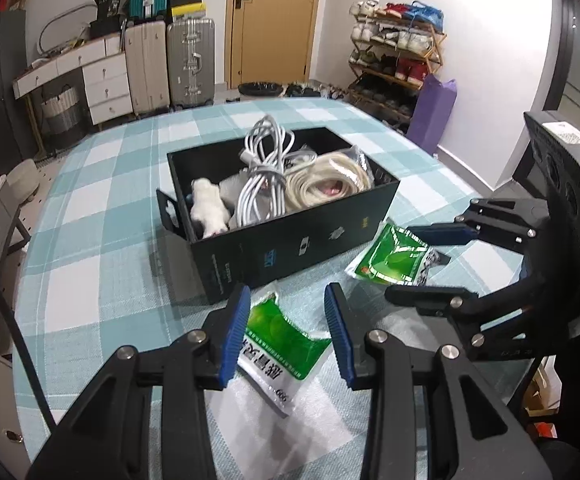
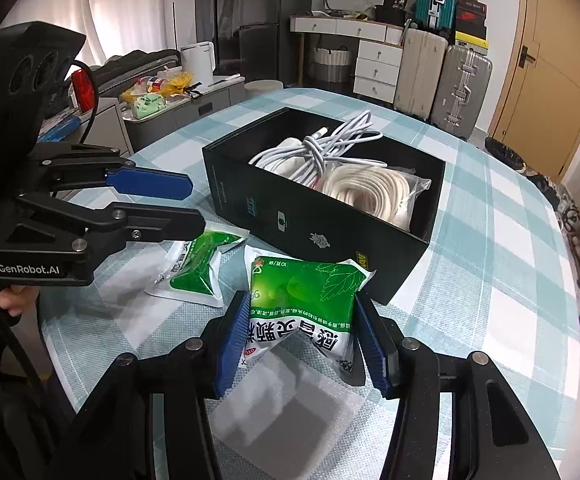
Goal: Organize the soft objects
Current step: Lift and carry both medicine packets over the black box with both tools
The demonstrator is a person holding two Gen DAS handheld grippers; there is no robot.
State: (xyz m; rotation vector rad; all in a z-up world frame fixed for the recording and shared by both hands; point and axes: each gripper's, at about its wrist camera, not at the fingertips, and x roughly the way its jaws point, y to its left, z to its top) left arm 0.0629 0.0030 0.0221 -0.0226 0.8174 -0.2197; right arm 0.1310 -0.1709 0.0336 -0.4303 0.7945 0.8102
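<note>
Now my right gripper (image 2: pixel 300 336) squeezed one green packet (image 2: pixel 302 296) by the black box (image 2: pixel 322 236) at 12 o'clock. My left gripper (image 1: pixel 285 332) was open over the other packet (image 1: pixel 277 340). Next, I think, lift it into the box.

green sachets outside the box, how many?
2. One green sachet is pinched in the right gripper; the other sachet lies under the open left gripper. The box may hide more.
</note>
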